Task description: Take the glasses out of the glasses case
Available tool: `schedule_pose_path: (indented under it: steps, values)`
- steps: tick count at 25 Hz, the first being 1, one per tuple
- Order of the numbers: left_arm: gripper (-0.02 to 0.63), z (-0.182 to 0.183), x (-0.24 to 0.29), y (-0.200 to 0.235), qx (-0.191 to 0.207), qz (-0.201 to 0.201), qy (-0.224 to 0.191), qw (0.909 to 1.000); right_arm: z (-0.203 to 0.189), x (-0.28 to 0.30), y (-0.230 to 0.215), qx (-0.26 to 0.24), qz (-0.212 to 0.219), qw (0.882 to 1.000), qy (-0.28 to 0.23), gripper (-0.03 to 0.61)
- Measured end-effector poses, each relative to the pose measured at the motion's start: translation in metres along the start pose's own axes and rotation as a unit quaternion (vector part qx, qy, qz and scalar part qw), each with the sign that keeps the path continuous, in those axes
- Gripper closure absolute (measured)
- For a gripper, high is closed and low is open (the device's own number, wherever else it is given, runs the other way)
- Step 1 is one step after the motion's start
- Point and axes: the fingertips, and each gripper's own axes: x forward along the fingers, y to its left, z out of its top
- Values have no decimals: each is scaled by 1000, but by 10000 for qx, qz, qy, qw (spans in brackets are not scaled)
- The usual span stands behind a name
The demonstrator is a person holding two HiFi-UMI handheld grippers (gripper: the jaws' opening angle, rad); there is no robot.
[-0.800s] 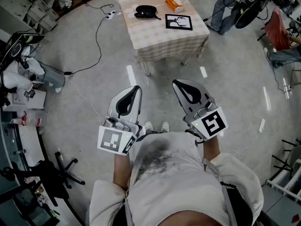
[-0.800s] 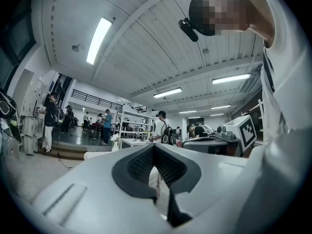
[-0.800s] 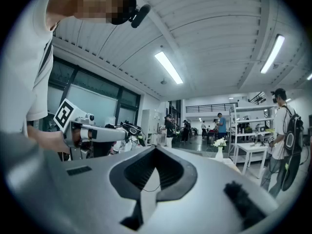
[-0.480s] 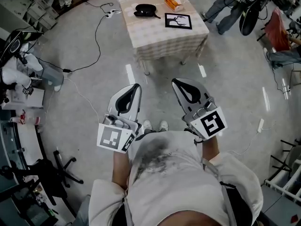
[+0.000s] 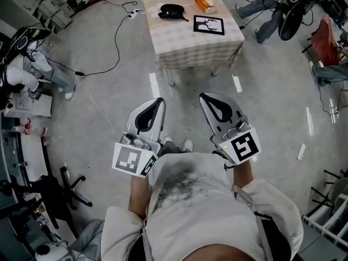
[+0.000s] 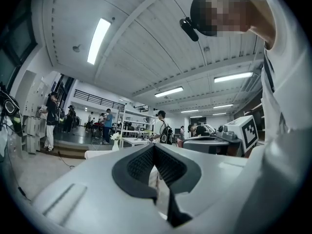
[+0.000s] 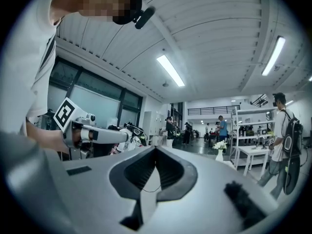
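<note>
Honestly nothing has really kicked off here. The person is standing out on the open floor, well apart from the bench (image 5: 185, 43).

The left gripper (image 5: 157, 101) is held up by the chest with its jaws pressed together at the tips. Nothing is between them, just the room showing past them in the left gripper view.

The dark glasses case (image 5: 171, 11) sits on the checked bench, on the left of its far half. It's too small to tell if the lid is open. A black-framed picture (image 5: 209, 25) and an orange thing (image 5: 203, 4) lie to its right.

The right gripper (image 5: 203, 97) is the same deal, closed up and empty.

This looks like the approach step. The next move probably needs walking up, spreading the jaws, then one gripper steadying the case.
</note>
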Motion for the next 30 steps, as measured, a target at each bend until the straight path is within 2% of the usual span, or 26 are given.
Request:
schedule_pose_path:
  steps: [10, 30]
  values:
    - [607, 2, 21, 16, 82, -11, 21, 10000, -3, 23, -17, -42, 71, 10000, 48, 561]
    - [607, -8, 96, 112, -66, -270, 121, 9995, -19, 125, -75, 16, -131, 9995, 303, 561]
